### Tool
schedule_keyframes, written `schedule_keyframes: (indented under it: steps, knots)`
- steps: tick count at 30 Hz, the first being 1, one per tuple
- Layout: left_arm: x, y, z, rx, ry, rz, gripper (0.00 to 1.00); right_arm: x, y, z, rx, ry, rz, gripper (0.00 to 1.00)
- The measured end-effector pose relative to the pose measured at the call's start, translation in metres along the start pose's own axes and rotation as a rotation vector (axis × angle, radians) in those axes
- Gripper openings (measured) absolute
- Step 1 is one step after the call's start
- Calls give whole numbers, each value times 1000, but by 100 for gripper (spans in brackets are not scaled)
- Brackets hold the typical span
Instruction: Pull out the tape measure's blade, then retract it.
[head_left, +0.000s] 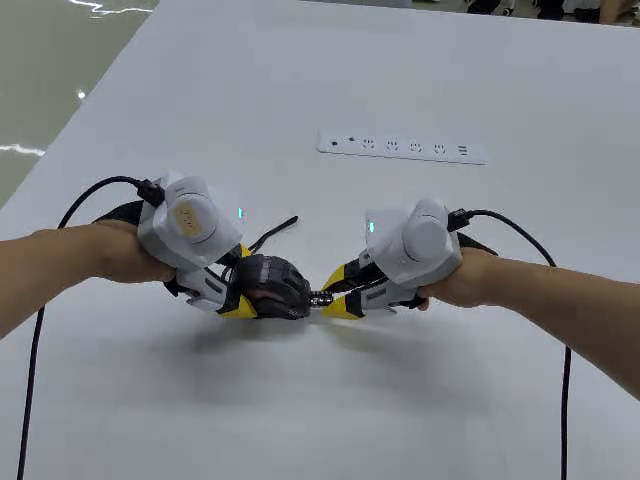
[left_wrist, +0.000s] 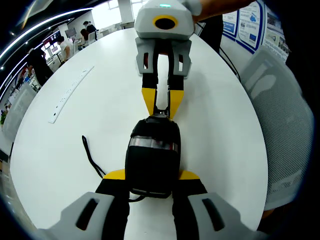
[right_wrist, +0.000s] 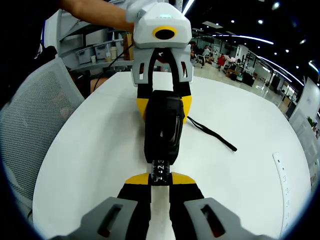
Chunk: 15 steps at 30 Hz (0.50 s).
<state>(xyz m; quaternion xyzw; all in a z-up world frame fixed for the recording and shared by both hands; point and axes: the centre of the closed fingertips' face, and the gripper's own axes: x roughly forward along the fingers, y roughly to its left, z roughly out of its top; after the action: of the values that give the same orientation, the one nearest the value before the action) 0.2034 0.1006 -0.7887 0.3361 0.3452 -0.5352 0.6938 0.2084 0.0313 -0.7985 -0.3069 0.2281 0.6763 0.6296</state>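
A black tape measure (head_left: 272, 287) sits just above the white table, held between the two grippers. My left gripper (head_left: 243, 300) is shut on its case (left_wrist: 152, 157), with yellow fingertips (left_wrist: 116, 175) on both sides. The blade's end (right_wrist: 160, 170) shows a short stretch with numbers, and my right gripper (head_left: 335, 302) is shut on it (right_wrist: 161, 178). In the left gripper view the right gripper (left_wrist: 161, 102) pinches the blade tip at the case's mouth. A black wrist strap (right_wrist: 212, 133) trails from the case across the table.
A white power strip (head_left: 402, 146) lies further back on the table (head_left: 320, 80). Black cables (head_left: 35, 340) run from both grippers toward the near edge. A mesh chair (left_wrist: 282, 135) stands beside the table. People and shelves are far off in the room.
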Motion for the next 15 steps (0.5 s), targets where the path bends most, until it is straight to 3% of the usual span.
schedule_keyframes:
  steps: [15]
  knots:
    - [0, 0, 0, -2, 0, -1, 27, -6, -1, -5, -15, 9, -6, 12]
